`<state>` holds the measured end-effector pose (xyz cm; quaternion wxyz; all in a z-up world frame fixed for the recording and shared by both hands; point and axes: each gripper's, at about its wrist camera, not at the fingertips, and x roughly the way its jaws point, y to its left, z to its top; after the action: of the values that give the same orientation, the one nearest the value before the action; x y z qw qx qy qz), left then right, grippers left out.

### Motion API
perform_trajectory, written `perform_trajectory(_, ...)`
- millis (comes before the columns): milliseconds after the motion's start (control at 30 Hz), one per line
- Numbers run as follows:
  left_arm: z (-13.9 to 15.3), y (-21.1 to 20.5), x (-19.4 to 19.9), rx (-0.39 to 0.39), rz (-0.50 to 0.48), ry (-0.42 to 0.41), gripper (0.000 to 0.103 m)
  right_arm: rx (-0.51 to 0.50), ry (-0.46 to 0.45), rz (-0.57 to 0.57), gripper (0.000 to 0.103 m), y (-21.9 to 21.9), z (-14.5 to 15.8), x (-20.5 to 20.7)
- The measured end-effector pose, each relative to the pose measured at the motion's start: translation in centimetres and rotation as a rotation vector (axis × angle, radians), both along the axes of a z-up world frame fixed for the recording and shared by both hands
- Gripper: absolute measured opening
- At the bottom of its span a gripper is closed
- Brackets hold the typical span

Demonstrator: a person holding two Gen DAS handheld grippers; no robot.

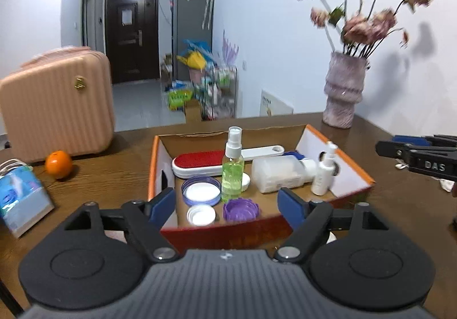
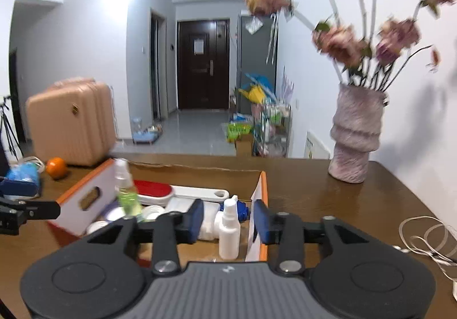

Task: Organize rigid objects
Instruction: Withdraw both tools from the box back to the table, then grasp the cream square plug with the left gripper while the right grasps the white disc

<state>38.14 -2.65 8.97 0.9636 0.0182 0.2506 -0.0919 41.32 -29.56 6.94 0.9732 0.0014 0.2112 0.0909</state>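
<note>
Left claw (image 1: 227, 206): wide open, empty, before cardboard box (image 1: 340, 152) on tabletop (image 1: 114, 164). Right claw (image 2: 228, 220): open, empty, straddling box wall. Inside box: two upright spray bottles, green (image 1: 232, 173) and white (image 1: 324, 173); one lint brush (image 1: 200, 163), long axis left-right; three lids; one purple ring.

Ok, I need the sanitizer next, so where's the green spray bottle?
The green spray bottle stands upright mid-box, in front of the red brush, beside the blue-rimmed lid.
</note>
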Motion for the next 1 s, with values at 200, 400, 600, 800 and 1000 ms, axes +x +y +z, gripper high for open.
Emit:
perform_trajectory(200, -1.6, -0.5, -8.9, -0.038, 0.0, -0.004, 0.085, 0.006, 0.002, 0.064, 0.044, -0.1, -0.9, -9.2)
perform_trajectory(400, -5.3, -1.2, -15.4, -0.035, 0.04, 0.033, 0.086, 0.061, 0.038, 0.098, 0.051, 0.4, -4.8, -16.6)
perform_trajectory(600, -7.8, -1.7, -17.3, -0.028, 0.042, 0.096, 0.086, 0.014, 0.032, 0.137, 0.058, 1.4, -8.1, -20.7)
perform_trajectory(800, -7.6, -2.6, -17.4, -0.007, 0.032, 0.082, 0.086, 0.015, 0.04, 0.154, 0.06, 1.9, -8.7, -21.7)
perform_trajectory(1000, -8.1, -3.1, -15.6, -0.017, 0.023, 0.102, 0.086, 0.026, 0.063, 0.151, 0.061, 1.6, -9.2, -20.4)
